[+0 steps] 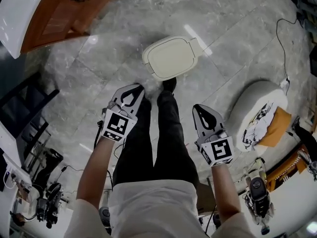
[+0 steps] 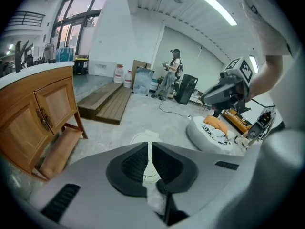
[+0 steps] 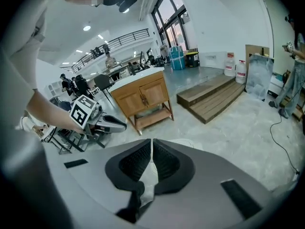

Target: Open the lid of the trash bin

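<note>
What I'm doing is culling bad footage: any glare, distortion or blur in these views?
Head view: a white glare streak lies on the glossy floor beside the trash bin, and straight lines bow towards the edges. Left gripper view: strong fisheye with black corners; the ceiling light strip blows out; the left claw looks slightly soft up close. Right gripper view: same fisheye; the windows are overbright.

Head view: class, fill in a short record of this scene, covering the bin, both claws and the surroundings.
Trash bin: closed, standing on the floor
Left claw: shut, empty, clear of the bin
Right claw: shut, empty, clear of the bin
Shoe: at the bin's near edge
Nearby: beanbag on the right, wooden cabinet far left
</note>
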`<act>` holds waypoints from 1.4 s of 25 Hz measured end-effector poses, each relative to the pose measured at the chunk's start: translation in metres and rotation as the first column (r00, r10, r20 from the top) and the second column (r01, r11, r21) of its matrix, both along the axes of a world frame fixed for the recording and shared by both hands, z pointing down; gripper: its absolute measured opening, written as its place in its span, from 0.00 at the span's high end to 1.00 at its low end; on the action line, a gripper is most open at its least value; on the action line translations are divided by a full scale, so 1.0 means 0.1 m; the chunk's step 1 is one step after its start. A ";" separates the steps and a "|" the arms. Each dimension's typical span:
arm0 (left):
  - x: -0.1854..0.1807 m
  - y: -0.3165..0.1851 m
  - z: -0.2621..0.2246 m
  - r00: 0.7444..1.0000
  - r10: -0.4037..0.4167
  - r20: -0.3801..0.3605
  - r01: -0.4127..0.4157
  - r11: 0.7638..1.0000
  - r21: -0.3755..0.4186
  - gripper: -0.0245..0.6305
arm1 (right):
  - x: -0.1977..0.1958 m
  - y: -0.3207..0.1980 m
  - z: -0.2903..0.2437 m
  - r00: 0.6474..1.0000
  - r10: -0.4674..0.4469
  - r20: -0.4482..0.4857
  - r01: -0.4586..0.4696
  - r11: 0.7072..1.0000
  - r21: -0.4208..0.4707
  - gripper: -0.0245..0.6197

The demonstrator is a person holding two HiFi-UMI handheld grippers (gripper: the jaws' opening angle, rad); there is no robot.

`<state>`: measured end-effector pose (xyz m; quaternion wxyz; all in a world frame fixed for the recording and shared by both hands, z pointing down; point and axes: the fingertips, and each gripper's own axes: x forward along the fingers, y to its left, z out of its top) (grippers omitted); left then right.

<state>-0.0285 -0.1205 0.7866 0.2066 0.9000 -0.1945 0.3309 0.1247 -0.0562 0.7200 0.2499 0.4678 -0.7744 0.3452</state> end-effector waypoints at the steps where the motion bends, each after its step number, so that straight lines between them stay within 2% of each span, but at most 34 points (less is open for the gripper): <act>1: 0.01 0.00 0.13 1.000 0.001 0.016 -0.001 1.000 -0.002 0.93 | 0.00 -0.02 0.09 1.000 -0.004 0.011 0.004 1.000 -0.006 0.91; 7: 0.06 0.03 0.88 0.992 0.039 0.121 -0.039 0.999 -0.007 0.93 | -0.04 -0.05 0.61 0.998 -0.037 0.059 0.039 0.999 -0.033 0.91; 12: 0.02 0.11 1.38 0.972 0.081 0.221 -0.074 0.996 -0.040 0.93 | -0.02 0.02 1.01 0.995 -0.036 0.094 0.042 0.998 -0.054 0.91; 17: 0.04 0.16 1.68 0.960 0.099 0.264 -0.085 0.994 -0.061 0.93 | 0.02 0.07 1.31 0.993 -0.026 0.111 0.035 0.996 -0.080 0.91; 20: 0.06 0.21 1.87 0.952 0.118 0.284 -0.097 0.992 -0.085 0.85 | 0.04 0.08 1.41 0.992 -0.014 0.123 0.025 0.996 -0.089 0.91; 27: 0.18 0.22 2.22 0.923 0.164 0.347 -0.140 0.986 -0.096 0.85 | 0.09 0.11 1.55 0.989 -0.006 0.149 0.022 0.994 -0.107 0.91; 32: 0.17 0.25 2.46 0.886 0.203 0.416 -0.166 0.978 -0.124 0.84 | 0.12 0.15 1.62 0.988 0.005 0.155 0.013 0.993 -0.118 0.91; 35: 0.15 0.26 2.52 0.885 0.196 0.423 -0.151 0.979 -0.139 0.83 | 0.13 0.16 1.64 0.988 0.014 0.156 0.005 0.993 -0.122 0.91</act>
